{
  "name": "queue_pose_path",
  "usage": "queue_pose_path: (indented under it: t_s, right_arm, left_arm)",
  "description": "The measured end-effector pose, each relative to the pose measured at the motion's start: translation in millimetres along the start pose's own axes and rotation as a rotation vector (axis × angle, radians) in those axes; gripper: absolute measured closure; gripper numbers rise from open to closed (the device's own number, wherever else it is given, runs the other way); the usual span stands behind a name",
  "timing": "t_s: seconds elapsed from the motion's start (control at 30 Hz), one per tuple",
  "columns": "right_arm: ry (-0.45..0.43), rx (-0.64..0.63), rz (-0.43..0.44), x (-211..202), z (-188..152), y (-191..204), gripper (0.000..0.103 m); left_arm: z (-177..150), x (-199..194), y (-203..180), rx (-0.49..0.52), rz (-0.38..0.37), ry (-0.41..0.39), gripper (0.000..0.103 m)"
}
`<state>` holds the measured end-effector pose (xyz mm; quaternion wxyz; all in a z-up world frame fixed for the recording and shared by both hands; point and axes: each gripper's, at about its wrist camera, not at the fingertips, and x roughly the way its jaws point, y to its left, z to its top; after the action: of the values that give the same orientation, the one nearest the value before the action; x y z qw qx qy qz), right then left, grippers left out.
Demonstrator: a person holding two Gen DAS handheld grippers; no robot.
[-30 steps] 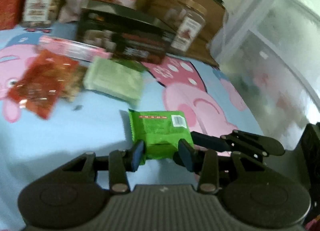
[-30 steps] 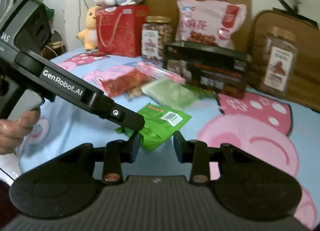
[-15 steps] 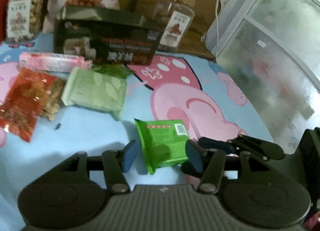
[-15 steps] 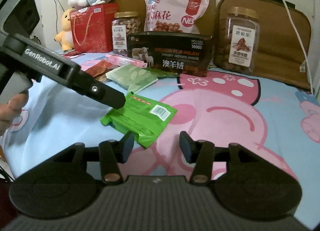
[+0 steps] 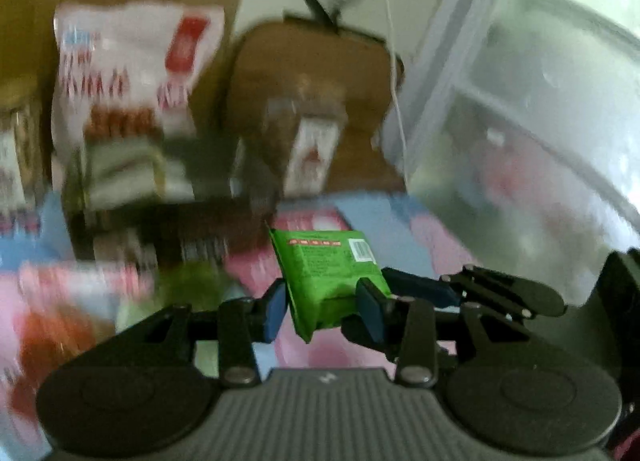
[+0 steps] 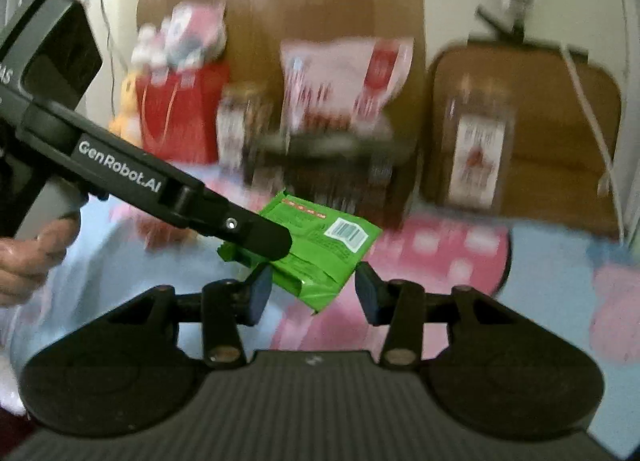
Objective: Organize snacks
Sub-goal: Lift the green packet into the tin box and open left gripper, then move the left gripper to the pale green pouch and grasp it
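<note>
Between the left gripper's point(image 5: 322, 311) closed pads, the green snack packet point(image 5: 326, 275) hangs lifted, its long axis pointing away; the right gripper point(image 6: 308, 293) waits spread and empty just beneath it.

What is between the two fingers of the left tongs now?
The green foil snack packet, clamped by the left tongs; the left wrist view shows it.
</note>
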<state>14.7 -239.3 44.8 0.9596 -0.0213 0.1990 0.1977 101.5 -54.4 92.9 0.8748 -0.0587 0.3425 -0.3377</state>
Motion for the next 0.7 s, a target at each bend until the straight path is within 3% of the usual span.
queue_pose_path:
  t_s: [0.17, 0.3, 0.4, 0.57, 0.7]
  right_arm:
    - [-0.059, -0.026, -0.002, 50.0, 42.2, -21.1, 0.055]
    - [-0.014, -0.002, 0.02, 107.7, 64.2, -39.9, 0.055]
    - [0.023, -0.019, -0.003, 139.5, 66.4, -50.3, 0.054]
    - [0.033, -0.082, -0.066, 156.6, 61.3, -48.2, 0.049]
    - [0.001, -0.085, -0.089, 146.9, 57.5, -49.8, 0.045]
  left_arm:
    - [53.0, 30.2, 33.2, -0.033, 0.087, -0.053, 0.065]
    - [77.7, 66.5, 64.9, -0.086, 0.14, -0.026, 0.064]
    - [84.0, 94.1, 84.0, -0.124, 0.122, 0.019, 0.066]
    - [83.8, 119.1, 84.1, -0.096, 0.164, 0.041, 0.061]
    - [83.5, 104.7, 82.8, -0.099, 0.127, 0.016, 0.056]
